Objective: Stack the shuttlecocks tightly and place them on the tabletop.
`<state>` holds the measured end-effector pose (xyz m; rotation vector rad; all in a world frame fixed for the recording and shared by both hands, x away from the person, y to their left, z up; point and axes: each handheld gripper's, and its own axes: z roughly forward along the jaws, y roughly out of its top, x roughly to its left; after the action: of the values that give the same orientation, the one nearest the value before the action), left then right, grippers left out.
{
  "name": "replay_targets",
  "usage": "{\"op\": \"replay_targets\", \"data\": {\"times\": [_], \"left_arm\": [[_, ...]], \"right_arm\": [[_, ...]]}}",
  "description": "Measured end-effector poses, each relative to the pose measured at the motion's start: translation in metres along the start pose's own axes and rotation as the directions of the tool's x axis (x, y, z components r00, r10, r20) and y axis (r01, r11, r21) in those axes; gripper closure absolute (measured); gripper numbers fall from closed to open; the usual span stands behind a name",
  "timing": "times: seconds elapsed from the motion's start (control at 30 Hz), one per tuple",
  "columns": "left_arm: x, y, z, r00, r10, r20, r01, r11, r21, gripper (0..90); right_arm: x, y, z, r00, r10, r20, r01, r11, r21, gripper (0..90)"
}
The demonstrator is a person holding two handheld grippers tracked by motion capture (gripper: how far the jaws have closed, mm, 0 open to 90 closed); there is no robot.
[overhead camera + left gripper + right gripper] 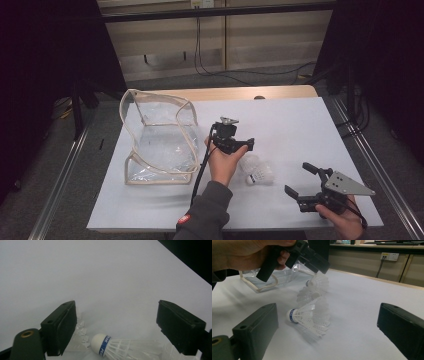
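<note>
On the white tabletop [300, 125], from above, one clear bag [159, 140] stands beside the left claw [246, 145], and shuttlecocks [257, 170] lie clustered below it. Left claw's view: jaws wide, empty, one shuttlecock [117, 347] beneath. Right claw's view: right claw [327, 322] wide, empty, three shuttlecocks [308, 317] ahead.

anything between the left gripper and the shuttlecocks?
Nothing visible. The left gripper hangs open just above the shuttlecocks, and in the left gripper view only bare white table lies around the nearest shuttlecock below its jaws.
</note>
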<state>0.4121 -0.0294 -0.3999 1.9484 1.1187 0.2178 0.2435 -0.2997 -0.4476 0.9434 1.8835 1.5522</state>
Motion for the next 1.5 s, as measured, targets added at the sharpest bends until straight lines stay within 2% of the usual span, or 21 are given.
{"op": "replay_targets", "data": {"times": [0.17,0.27,0.37,0.47,0.6,0.63,0.7,0.77,0.97,1.13,1.4,1.5], "left_arm": [[-0.003,0.000,-0.001,0.9998,0.012,0.016,-0.013,0.9999,0.011,13.5],[-0.005,-0.001,-0.002,0.9998,0.014,0.016,-0.014,0.9999,0.001,11.9],[-0.001,0.000,0.000,0.9998,0.012,0.014,-0.013,0.9998,0.017,12.0],[0.003,-0.001,0.003,1.0000,0.001,0.000,-0.001,0.9995,0.031,12.6],[0.011,0.001,0.004,0.9992,-0.016,-0.036,0.016,0.9998,0.011,16.2],[0.012,0.002,0.004,0.9991,-0.014,-0.039,0.015,0.9998,0.013,17.9],[0.014,0.001,0.005,0.9974,0.002,-0.072,-0.002,0.9999,0.012,25.7],[0.016,0.001,0.005,0.9952,0.018,-0.096,-0.016,0.9997,0.016,29.7],[0.023,0.002,0.008,0.9828,0.053,-0.177,-0.052,0.9986,0.007,52.9],[0.026,0.002,0.012,0.9808,0.043,-0.190,-0.044,0.9990,-0.001,65.2],[0.032,0.002,0.019,0.9777,0.044,-0.205,-0.042,0.9990,0.017,74.5],[0.032,0.003,0.018,0.9781,0.035,-0.205,-0.035,0.9994,0.002,76.2]], "right_arm": [[0.000,0.000,0.000,1.0000,0.004,0.000,-0.004,1.000,-0.001,2.6],[0.000,0.000,0.000,1.0000,0.000,0.001,0.000,1.000,-0.003,2.6],[0.000,0.000,0.000,1.0000,0.000,0.002,0.000,1.000,-0.002,2.6],[0.000,0.000,0.000,1.0000,-0.003,0.000,0.003,1.000,-0.001,2.6],[0.000,0.000,0.000,1.0000,0.001,-0.001,-0.001,1.000,-0.002,2.6],[0.000,0.000,0.000,1.0000,0.000,-0.001,0.000,1.000,-0.003,2.6],[0.000,0.000,0.000,1.0000,0.000,-0.001,0.000,1.000,-0.003,2.6],[0.000,0.000,0.000,1.0000,0.002,-0.001,-0.002,1.000,-0.002,2.6],[0.000,0.000,0.000,1.0000,0.000,-0.003,0.000,1.000,-0.001,2.6],[0.000,0.000,0.000,1.0000,0.000,-0.002,0.000,1.000,-0.004,2.6],[0.000,0.000,0.000,1.0000,0.000,-0.005,0.000,1.000,-0.005,2.6],[-0.001,0.000,0.000,1.0000,0.004,-0.007,-0.004,1.000,-0.006,2.6]]}}
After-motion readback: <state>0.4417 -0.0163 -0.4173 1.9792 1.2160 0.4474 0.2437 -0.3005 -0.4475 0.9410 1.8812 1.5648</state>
